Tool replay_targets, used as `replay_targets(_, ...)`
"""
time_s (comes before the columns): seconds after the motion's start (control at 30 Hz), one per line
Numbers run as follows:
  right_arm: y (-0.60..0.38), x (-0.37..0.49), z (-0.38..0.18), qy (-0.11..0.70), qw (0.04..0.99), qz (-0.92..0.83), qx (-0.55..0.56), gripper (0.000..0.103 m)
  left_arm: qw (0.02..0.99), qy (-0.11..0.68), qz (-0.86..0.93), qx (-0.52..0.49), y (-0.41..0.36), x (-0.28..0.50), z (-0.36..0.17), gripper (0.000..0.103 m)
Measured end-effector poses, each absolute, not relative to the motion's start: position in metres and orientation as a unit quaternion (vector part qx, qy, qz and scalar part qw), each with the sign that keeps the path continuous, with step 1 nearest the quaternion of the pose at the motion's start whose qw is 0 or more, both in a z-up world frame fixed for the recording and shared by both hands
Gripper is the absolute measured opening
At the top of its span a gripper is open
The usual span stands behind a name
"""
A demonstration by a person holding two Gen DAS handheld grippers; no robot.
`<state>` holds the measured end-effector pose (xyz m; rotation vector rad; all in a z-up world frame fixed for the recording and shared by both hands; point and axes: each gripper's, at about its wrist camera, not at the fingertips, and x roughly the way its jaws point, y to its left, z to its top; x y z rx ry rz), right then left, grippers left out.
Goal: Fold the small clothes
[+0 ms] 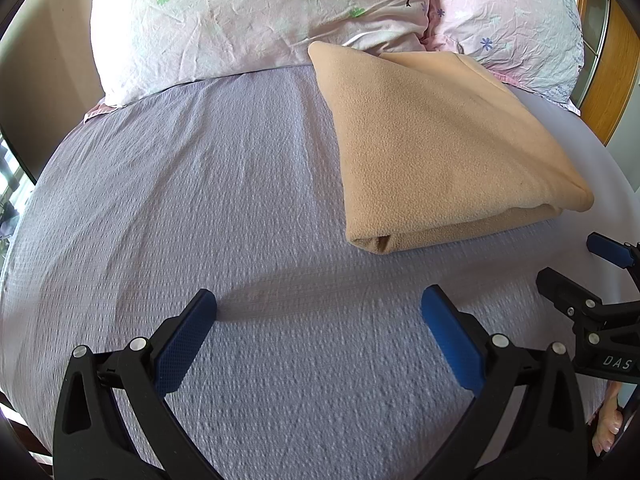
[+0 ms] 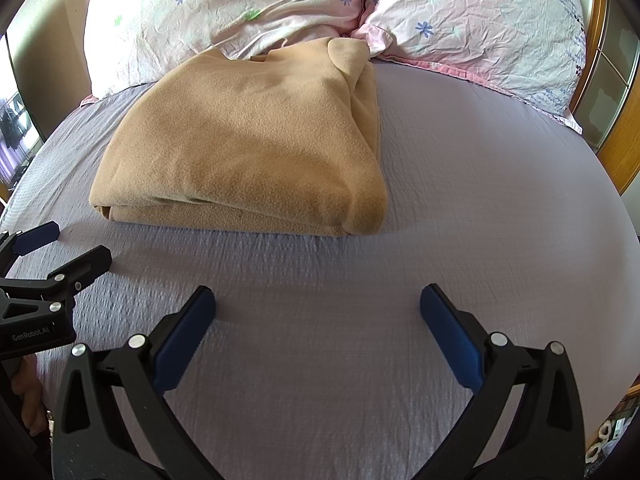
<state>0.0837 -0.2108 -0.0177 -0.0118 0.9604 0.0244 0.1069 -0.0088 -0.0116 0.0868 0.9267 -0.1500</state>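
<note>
A tan fleece garment [image 1: 440, 144] lies folded into a thick rectangle on the lavender bed sheet [image 1: 200, 200], its far end against the pillows. It also shows in the right wrist view [image 2: 248, 140]. My left gripper [image 1: 319, 304] is open and empty, above bare sheet in front of and to the left of the garment. My right gripper [image 2: 318, 300] is open and empty, in front of and to the right of it. Each gripper shows at the edge of the other's view, the right one [image 1: 576, 264] and the left one [image 2: 70, 246].
Two pink floral pillows [image 2: 224, 8] [image 2: 480, 24] lie along the head of the bed. A wooden frame [image 2: 624, 128] stands at the far right. The sheet [image 2: 480, 200] stretches wide around the garment.
</note>
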Motion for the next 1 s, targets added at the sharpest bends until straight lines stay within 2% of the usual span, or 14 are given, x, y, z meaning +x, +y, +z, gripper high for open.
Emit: replay_targets(1.0,-0.2106,0.0836,-0.0174,0.462,0.887,0.011,-0.005,0.101,0.877,0.472,-0.074,0.043,-0.0074,0.1128,-0.0127,0.102)
